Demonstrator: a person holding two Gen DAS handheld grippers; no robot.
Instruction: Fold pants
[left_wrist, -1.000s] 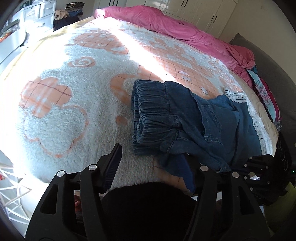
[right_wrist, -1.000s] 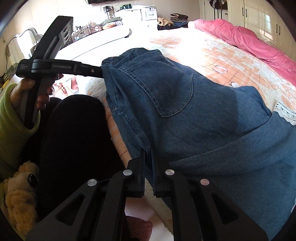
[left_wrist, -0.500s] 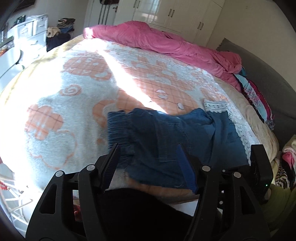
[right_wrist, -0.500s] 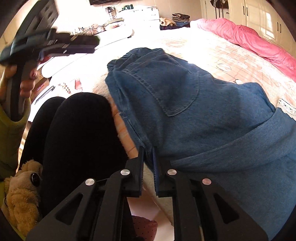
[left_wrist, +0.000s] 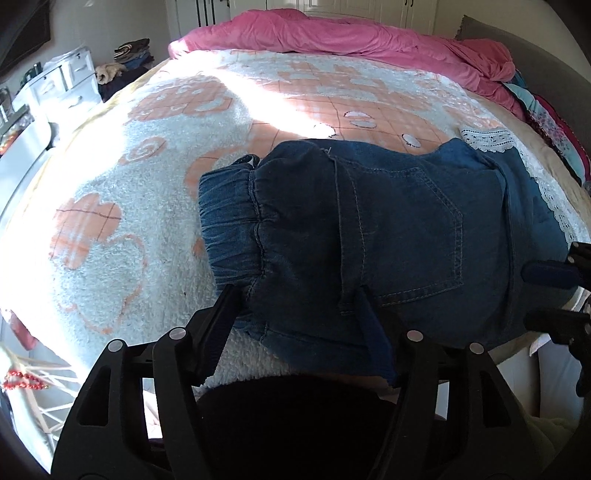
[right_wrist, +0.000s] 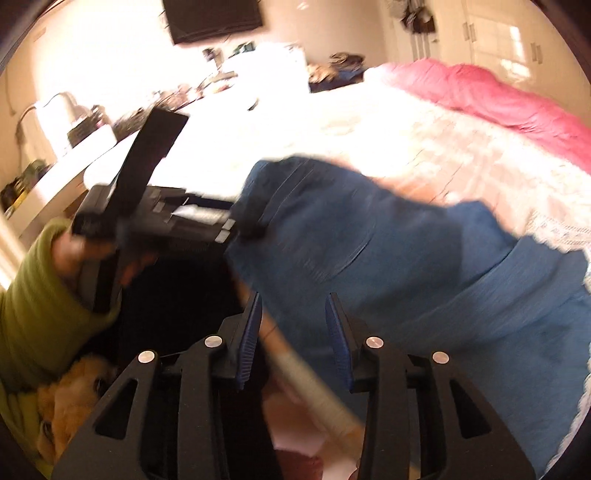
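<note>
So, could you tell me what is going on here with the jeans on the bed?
A person with a handheld gripper in each hand is folding a pair of blue denim pants on a fluffy white and orange blanket. The pants lie in a folded bundle near the bed's edge, elastic waistband to the left and a back pocket facing up. The left gripper is open at the bundle's near edge, and the right gripper is open too, holding nothing. A pink duvet is bunched along the far side.

Pants (left_wrist: 388, 236) lie folded on blanket (left_wrist: 147, 192) at near edge of bed, waistband to the left. Left claw (left_wrist: 299, 314) at their near-left edge, right claw (right_wrist: 291, 325) at near-right edge. Duvet (left_wrist: 351, 37) bunched along far side; drawers (left_wrist: 62, 85) beyond bed's far-left corner.
</note>
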